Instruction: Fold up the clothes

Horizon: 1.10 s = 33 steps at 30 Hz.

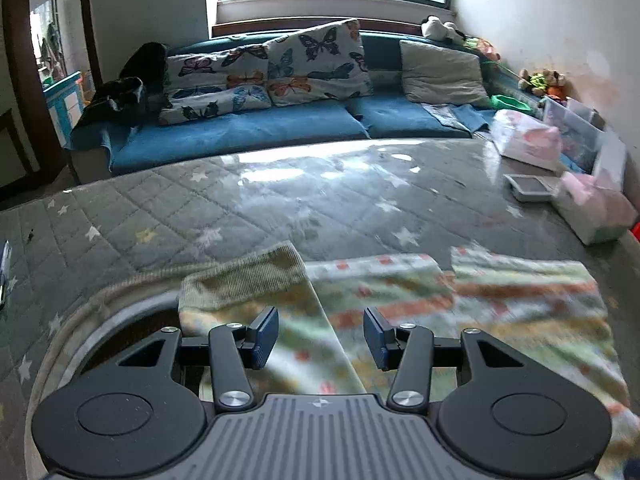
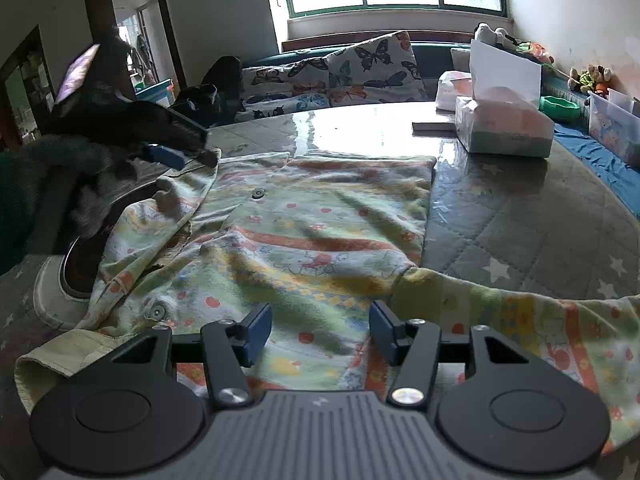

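Note:
A small child's garment (image 2: 312,240) with a green, yellow and orange print and snap buttons lies spread on the grey star-patterned table cover (image 2: 520,224). One sleeve (image 2: 520,312) stretches to the right. My right gripper (image 2: 318,332) is open just above the garment's near part, holding nothing. My left gripper (image 1: 320,336) is open above the same garment (image 1: 440,300), near a ribbed cuff (image 1: 240,280). The left gripper also shows in the right wrist view (image 2: 176,152), blurred, at the garment's far left corner.
A tissue box (image 2: 504,128) and a bagged pack (image 2: 452,88) stand at the table's far right. A flat grey tray (image 1: 528,188) lies near them. A blue sofa (image 1: 248,128) with butterfly pillows runs behind the table. The table's rounded edge (image 1: 132,284) curves at the near left.

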Motion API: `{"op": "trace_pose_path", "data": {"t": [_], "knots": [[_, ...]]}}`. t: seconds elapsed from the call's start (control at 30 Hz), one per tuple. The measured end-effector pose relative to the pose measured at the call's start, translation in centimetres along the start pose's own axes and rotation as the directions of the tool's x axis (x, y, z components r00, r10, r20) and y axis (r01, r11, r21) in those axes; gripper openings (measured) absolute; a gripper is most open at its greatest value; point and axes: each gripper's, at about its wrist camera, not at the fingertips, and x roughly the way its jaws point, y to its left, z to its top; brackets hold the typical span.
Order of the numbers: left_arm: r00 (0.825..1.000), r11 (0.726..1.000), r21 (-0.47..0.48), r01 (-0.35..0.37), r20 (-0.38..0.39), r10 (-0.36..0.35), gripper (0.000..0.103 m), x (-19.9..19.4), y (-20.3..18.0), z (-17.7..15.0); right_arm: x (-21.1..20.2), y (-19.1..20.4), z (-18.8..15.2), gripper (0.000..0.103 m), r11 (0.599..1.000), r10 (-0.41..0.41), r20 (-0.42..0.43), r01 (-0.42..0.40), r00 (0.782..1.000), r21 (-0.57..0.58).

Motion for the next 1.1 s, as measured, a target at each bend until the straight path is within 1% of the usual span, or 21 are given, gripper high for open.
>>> {"op": "trace_pose_path", "data": {"t": [0.17, 0.23, 0.27, 0.43, 0.53, 0.57, 0.67, 0.73, 0.87, 1.1], "knots": [[1.0, 0.999, -0.037, -0.024, -0.011, 0.023, 0.046, 2.4, 0.6, 1.1, 0.0, -0.4, 0.0, 0.056, 1.0, 0.017, 0.007, -0.017, 1.0, 0.023], [0.999, 0.999, -0.039, -0.032, -0.02, 0.031, 0.046, 3.1, 0.8, 1.2, 0.0, -0.4, 0.0, 0.056, 0.999, 0.019, 0.008, -0.02, 1.0, 0.026], [0.999, 0.999, -0.038, -0.038, -0.023, 0.037, 0.045, 3.5, 0.8, 1.2, 0.0, -0.4, 0.0, 0.056, 0.999, 0.02, 0.008, -0.02, 1.0, 0.027], [0.999, 0.998, -0.041, -0.042, -0.019, 0.041, 0.041, 4.1, 1.2, 1.2, 0.0, -0.5, -0.1, 0.056, 0.999, 0.026, 0.012, -0.027, 1.0, 0.034], [0.999, 0.998, -0.036, -0.042, -0.008, 0.041, 0.028, 4.1, 1.4, 1.2, 0.0, -0.5, -0.1, 0.056, 0.999, 0.027, 0.013, -0.028, 1.0, 0.037], [0.999, 0.999, -0.039, -0.037, -0.005, 0.037, 0.021, 4.1, 1.5, 1.2, 0.0, -0.5, -0.1, 0.057, 0.999, 0.028, 0.014, -0.028, 1.0, 0.038], [1.0, 0.998, -0.055, -0.02, 0.003, 0.02, 0.008, 3.9, 2.1, 1.2, 0.1, -0.5, -0.1, 0.057, 0.999, 0.026, 0.016, -0.026, 1.0, 0.039], [1.0, 0.997, -0.076, -0.004, 0.008, 0.004, 0.005, 3.6, 2.6, 1.3, 0.1, -0.5, -0.2, 0.057, 0.999, 0.021, 0.015, -0.022, 1.0, 0.036], [0.999, 0.996, -0.094, 0.005, 0.039, -0.001, 0.004, 1.9, 3.7, 1.0, 0.2, -0.6, -0.2, 0.057, 0.999, 0.008, 0.011, -0.009, 1.0, 0.037], [0.993, 0.988, -0.153, 0.002, 0.116, 0.015, 0.004, -3.3, 7.9, 0.1, 0.3, -0.7, -0.3, 0.057, 0.999, -0.013, 0.01, 0.013, 1.0, 0.04]]}}
